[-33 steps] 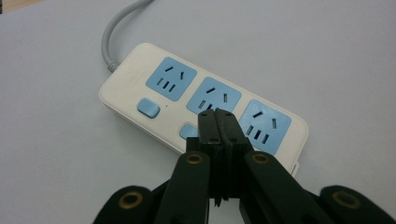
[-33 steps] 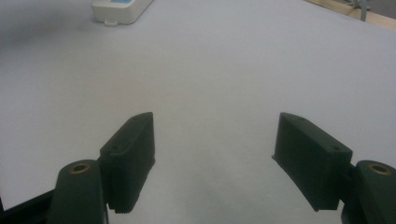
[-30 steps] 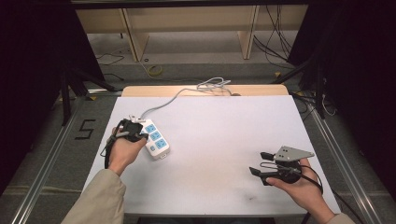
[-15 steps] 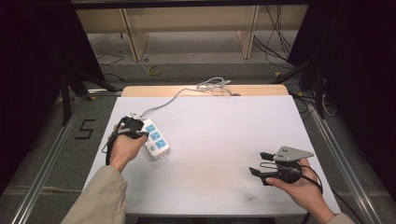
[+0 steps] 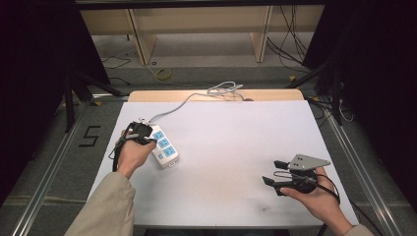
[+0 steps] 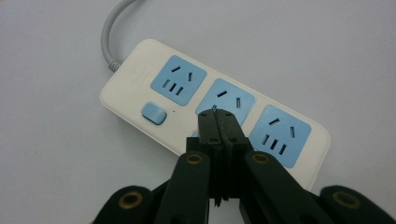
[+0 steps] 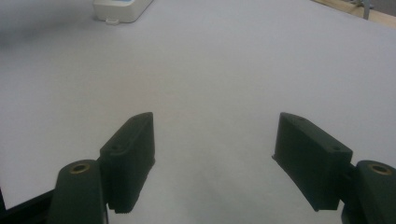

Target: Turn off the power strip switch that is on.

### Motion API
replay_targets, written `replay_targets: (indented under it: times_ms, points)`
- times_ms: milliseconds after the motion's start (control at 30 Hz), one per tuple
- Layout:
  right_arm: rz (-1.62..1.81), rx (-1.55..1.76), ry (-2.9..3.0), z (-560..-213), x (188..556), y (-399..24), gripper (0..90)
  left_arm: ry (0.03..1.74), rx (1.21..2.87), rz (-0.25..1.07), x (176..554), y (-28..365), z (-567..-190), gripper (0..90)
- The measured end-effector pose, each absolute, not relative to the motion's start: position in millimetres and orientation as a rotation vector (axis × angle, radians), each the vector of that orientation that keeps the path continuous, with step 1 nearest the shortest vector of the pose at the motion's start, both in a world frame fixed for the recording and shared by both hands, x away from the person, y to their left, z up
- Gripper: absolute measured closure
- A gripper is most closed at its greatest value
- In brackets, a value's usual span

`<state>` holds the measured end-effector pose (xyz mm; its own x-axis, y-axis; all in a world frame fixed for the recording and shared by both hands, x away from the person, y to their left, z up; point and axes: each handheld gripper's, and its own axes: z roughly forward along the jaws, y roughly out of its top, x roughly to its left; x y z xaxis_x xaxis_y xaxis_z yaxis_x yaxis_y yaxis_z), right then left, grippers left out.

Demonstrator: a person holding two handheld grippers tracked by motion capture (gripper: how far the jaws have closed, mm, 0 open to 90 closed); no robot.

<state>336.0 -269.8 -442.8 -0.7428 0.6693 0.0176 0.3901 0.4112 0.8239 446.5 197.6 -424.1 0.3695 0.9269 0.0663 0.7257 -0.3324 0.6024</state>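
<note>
Left gripper (image 6: 218, 116), jaws pressed together, hovered at power strip (image 6: 210, 102) switches; press apparently pending. Right gripper (image 7: 215, 140) idle, jaws spread.

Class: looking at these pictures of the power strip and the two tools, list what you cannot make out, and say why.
- Power strip: left gripper view, a second switch hidden behind the shut left tool.
- Cord: high view, its plug too small among the coil.
- Power strip, right gripper view: cut off by the top edge, blurred, beyond the open right tool.
</note>
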Motion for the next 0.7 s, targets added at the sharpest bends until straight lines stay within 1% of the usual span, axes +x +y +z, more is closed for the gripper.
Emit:
replay_targets:
  times_ms: [700]
  points:
    - [1.250, 0.917, 2.362, -443.8, 336.4, -269.5, 29.0, 1.463, 2.178, 0.531, 458.3, 201.0, -429.5, 89.9]
